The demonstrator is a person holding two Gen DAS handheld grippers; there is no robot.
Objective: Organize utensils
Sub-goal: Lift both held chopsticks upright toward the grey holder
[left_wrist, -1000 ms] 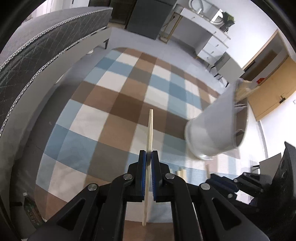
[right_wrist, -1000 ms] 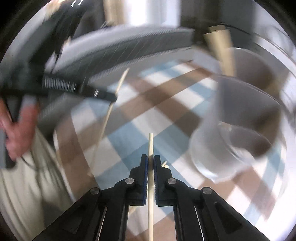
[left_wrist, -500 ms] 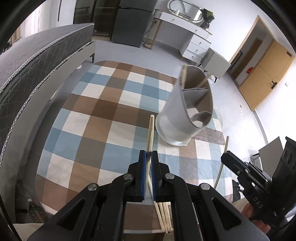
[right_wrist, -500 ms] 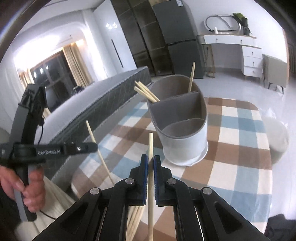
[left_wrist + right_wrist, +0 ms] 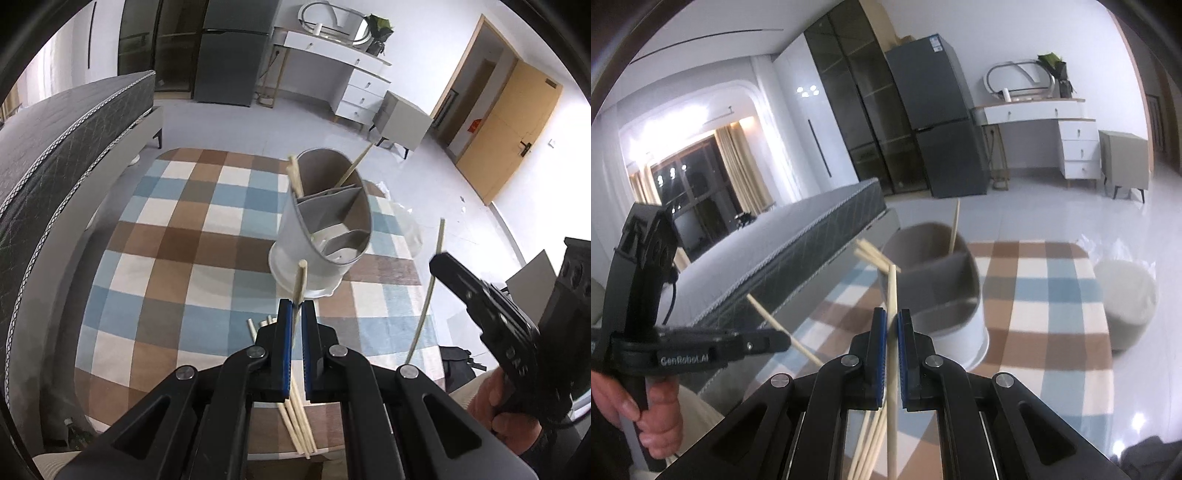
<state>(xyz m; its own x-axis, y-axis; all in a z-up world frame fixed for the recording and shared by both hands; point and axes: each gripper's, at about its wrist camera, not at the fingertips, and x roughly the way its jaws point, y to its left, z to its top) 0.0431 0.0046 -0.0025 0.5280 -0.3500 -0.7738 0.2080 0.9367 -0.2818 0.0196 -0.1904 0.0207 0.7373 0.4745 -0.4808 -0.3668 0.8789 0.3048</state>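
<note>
Fingers, left gripper (image 5: 296, 308): blue-padded fingers (image 5: 284, 350) pinched shut on one pale wooden chopstick (image 5: 300, 280), whose tip sticks up past them toward the holder.
Fingers, right gripper (image 5: 892, 319): blue-padded fingers (image 5: 880, 354) closed on a second wooden chopstick (image 5: 892, 295), which runs upright between them and out past the bottom of the view.
Utensil holder (image 5: 325, 236): grey-white oval cup with inner dividers, standing on the tabletop just beyond both grippers; three chopsticks (image 5: 295, 179) lean out of its far compartment.
Loose chopsticks (image 5: 295, 424): a small bundle lying on the tabletop at the near edge, under the left gripper.
Tabletop (image 5: 166, 258): covered by a checked cloth in blue, brown and cream.
Hands: a right hand (image 5: 506, 410) grips the handle of the right gripper at the lower right of the left view; a left hand (image 5: 639, 417) grips the left gripper's handle at the lower left of the right view.
Writing: "GenRobot.AI" in pale letters on the side of the left gripper (image 5: 687, 358); other markings are too blurred to read.
Room: a dark mattress (image 5: 55, 147) to the left, a grey refrigerator (image 5: 942, 122) and a white dresser (image 5: 1052, 125) far off, a wooden door (image 5: 509, 129) at the far right.
</note>
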